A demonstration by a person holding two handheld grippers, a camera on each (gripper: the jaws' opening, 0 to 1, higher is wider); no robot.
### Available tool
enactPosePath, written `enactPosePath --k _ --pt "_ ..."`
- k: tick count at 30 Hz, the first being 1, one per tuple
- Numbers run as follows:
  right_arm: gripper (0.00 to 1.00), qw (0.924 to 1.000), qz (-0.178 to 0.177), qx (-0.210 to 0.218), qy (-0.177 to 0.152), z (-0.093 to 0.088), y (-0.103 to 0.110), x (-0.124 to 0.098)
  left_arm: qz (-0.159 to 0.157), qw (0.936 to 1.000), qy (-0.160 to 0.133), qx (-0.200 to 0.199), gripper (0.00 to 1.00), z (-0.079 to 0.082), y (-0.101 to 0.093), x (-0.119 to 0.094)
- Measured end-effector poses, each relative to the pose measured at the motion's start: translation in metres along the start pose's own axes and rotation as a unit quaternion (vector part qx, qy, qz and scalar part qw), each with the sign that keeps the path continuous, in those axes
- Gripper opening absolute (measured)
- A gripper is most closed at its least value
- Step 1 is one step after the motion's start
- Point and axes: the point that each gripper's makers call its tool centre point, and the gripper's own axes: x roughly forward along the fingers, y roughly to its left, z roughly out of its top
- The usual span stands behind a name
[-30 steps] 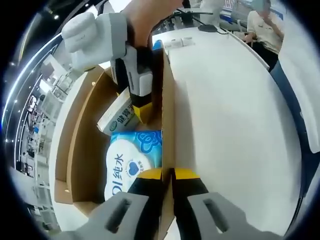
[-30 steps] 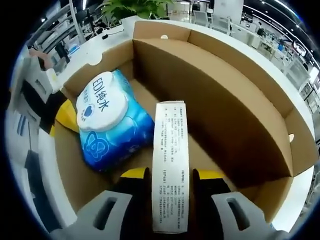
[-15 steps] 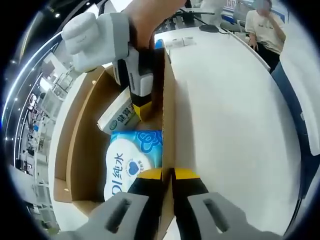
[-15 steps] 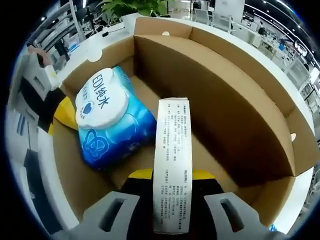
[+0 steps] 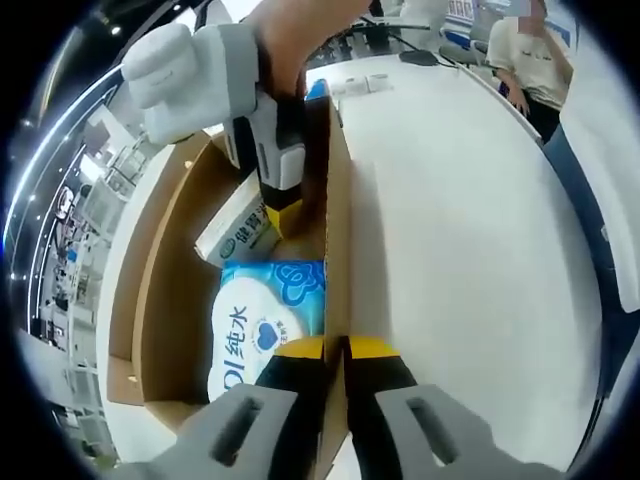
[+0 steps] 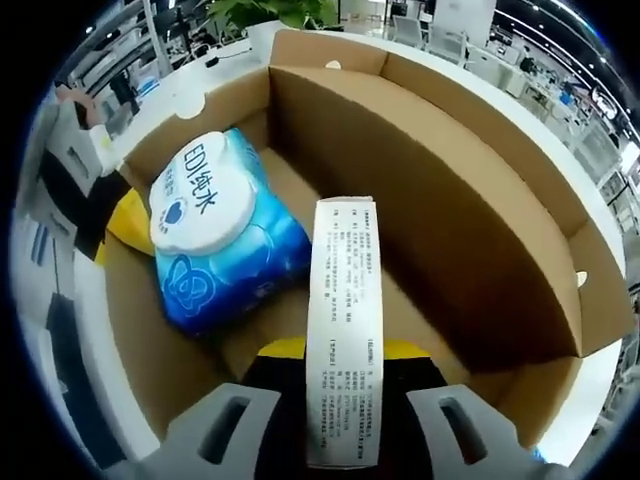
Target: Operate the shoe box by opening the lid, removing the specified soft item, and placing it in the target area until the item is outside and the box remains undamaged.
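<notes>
White tabletop (image 5: 460, 250) carries open brown cardboard shoe box (image 6: 470, 200); right gripper (image 6: 343, 352) grasps slim white printed carton (image 6: 344, 320) beside blue wipes pack (image 6: 225, 245), left gripper (image 5: 335, 348) clamps box wall.

The white carton's (image 6: 343, 330) near end ran off the right gripper view's bottom edge, covering the right gripper's (image 6: 343, 352) yellow tips. The wipes pack (image 5: 263, 318) was partly hidden by the left gripper (image 5: 334, 352). Carton print was unreadably small.
</notes>
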Motion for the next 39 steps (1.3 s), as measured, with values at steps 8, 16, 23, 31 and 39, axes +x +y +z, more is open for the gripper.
enactPosePath --k 8,16,23,31,39 --pt "0.21 0.9997 -0.006 0.018 -0.017 0.015 -0.001 -0.015 -0.001 1.0000 0.001 -0.002 0.05 0.000 0.000 0.001" --pt "0.21 0.9991 -0.012 0.025 -0.033 0.023 -0.002 -0.028 0.001 1.0000 0.002 -0.003 0.05 0.000 0.000 0.000" --pt "0.21 0.9984 -0.016 0.032 -0.043 0.027 -0.002 -0.037 0.001 1.0000 0.003 -0.004 0.05 0.000 0.000 0.000" --pt "0.21 0.9971 -0.021 0.040 -0.061 0.035 -0.001 -0.051 0.001 1.0000 0.004 -0.003 0.05 0.000 0.000 0.000" --pt "0.21 0.9964 -0.027 0.039 -0.070 0.037 -0.005 -0.061 -0.001 1.0000 0.005 -0.001 0.05 0.000 0.000 0.000"
